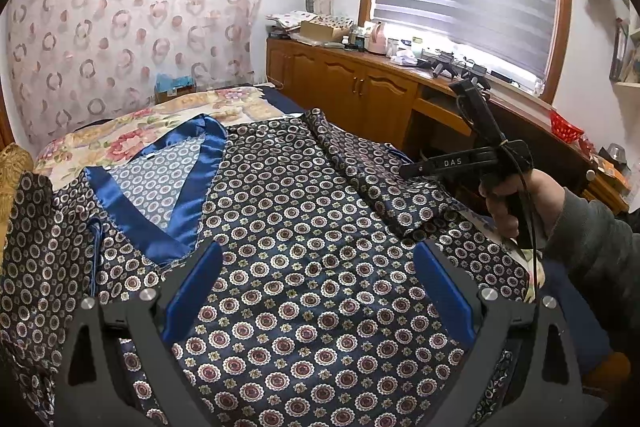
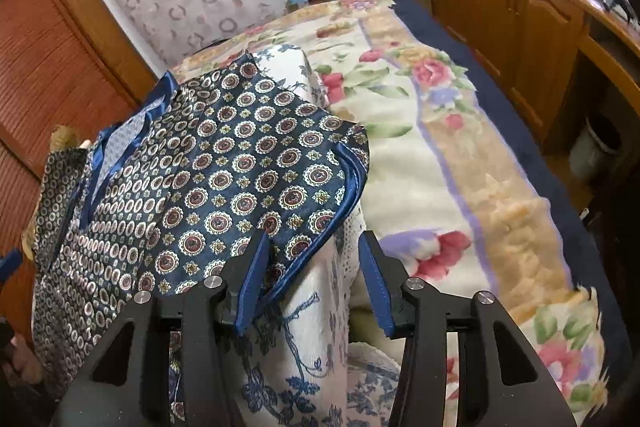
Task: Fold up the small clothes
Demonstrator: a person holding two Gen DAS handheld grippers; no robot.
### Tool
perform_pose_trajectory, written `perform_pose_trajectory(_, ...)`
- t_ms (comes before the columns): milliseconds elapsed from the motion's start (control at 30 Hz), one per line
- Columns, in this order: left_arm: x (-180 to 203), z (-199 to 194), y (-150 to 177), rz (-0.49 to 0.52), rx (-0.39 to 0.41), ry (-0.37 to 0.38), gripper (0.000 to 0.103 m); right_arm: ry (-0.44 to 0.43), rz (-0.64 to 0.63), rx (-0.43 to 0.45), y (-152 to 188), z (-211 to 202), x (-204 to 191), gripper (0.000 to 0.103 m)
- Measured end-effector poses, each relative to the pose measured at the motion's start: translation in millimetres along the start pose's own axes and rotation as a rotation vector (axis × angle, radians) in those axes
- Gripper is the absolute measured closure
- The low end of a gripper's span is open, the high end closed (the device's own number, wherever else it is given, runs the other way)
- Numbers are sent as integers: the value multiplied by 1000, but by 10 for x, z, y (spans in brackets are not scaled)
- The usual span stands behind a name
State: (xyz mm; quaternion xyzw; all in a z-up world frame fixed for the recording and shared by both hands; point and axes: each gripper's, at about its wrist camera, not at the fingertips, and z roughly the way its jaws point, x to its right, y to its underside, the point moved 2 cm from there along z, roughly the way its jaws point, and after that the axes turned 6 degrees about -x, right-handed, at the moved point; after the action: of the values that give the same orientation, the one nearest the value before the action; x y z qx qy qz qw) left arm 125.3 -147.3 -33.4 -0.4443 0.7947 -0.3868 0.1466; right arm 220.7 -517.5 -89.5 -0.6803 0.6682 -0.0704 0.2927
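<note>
Folding looks barely begun: one sleeve (image 1: 372, 171) lies across the shirt (image 1: 304, 283) on the bed (image 2: 460, 155); both grippers' fingers spread wide, empty.

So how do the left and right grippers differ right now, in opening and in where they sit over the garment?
The left gripper is spread wide; the right gripper shows a narrower gap. The left gripper hangs over the middle of the patterned garment, its fingers beside nothing but flat cloth; the right gripper sits at the sleeve's blue-trimmed edge, one finger against the cloth. Both are open, with blue pads, gripping nothing.
</note>
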Motion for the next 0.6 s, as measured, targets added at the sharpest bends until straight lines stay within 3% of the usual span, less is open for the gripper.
perform_pose_trajectory(67,-18,-2,9,-9,0,-1,5,-8,-12,2,-31,9,-29,72)
perform_pose_trajectory(133,-42,-6,12,-16,2,-5,5,23,-44,17,-48,-19,-83,91)
perform_pose_trajectory(233,-82,-28,22,-24,7,-12,5,58,-104,49,-59,-69,-199,101)
perform_pose_trajectory(367,-143,-83,24,-35,19,-23,5,65,-184,99,-87,-190,-447,102)
perform_pose_trajectory(600,-350,-229,33,-74,44,-56,5,-28,-332,150,-230,-338,-1172,102)
